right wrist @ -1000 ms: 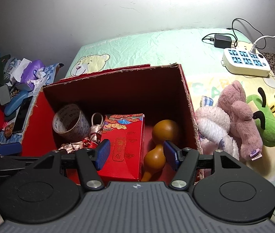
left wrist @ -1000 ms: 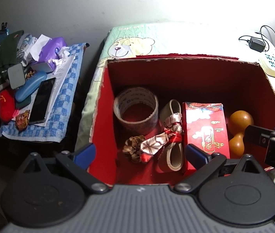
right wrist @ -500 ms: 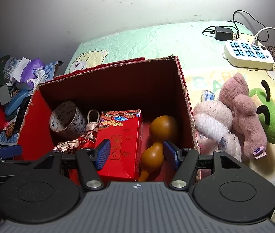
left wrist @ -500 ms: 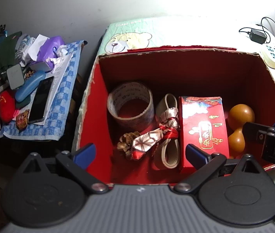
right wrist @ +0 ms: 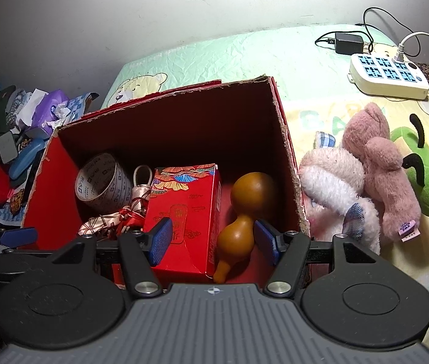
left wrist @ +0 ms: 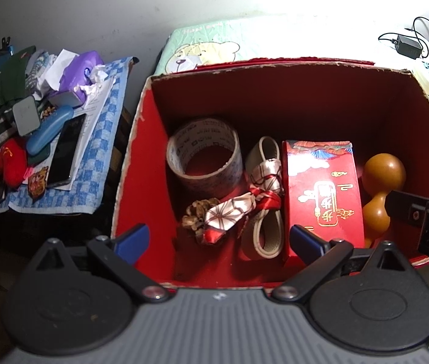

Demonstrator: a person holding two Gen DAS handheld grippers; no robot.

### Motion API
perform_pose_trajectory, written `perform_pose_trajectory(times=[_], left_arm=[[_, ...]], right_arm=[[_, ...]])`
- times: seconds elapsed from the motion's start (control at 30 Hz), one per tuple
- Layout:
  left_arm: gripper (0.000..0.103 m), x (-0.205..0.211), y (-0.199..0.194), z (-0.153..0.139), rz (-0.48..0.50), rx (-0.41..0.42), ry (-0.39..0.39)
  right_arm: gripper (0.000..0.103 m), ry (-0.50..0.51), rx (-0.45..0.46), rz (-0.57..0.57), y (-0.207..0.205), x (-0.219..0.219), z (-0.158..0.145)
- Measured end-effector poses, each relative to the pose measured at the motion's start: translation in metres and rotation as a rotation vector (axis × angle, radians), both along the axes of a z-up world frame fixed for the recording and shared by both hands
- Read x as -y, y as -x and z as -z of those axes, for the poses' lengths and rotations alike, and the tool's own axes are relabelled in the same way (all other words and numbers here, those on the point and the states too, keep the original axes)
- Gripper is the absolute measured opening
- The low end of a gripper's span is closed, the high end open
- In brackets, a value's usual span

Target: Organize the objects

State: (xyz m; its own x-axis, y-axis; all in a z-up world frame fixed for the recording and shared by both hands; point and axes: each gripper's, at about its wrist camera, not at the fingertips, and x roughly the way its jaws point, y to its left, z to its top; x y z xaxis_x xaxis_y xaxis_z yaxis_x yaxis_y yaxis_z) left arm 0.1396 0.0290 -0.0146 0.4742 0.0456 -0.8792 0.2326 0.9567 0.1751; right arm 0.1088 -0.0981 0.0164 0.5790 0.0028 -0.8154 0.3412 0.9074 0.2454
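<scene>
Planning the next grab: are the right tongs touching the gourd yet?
Cannot tell. In the right wrist view the right tongs stand open around the gourd neck, but the right pad overlaps it, so neither contact nor gap shows plainly.

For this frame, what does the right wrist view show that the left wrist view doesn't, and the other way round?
Only the right wrist view shows the plush toys lying beside the box on the bed.

Only the left wrist view shows the pine cone in the box and the dark phone on the checked cloth.

Both show the red box, tape roll, red packet, gourd, power strip, and each gripper empty with jaws open.
</scene>
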Motion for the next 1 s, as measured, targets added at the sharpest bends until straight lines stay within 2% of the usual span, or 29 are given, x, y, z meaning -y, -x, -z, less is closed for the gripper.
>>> perform_pose_trajectory(times=[1.0], left_arm=[[0.099, 0.001, -0.005, 0.017, 0.024, -0.006, 0.009]], right_arm=[[0.063, 0.035, -0.013, 0.024, -0.002, -0.001, 0.004]])
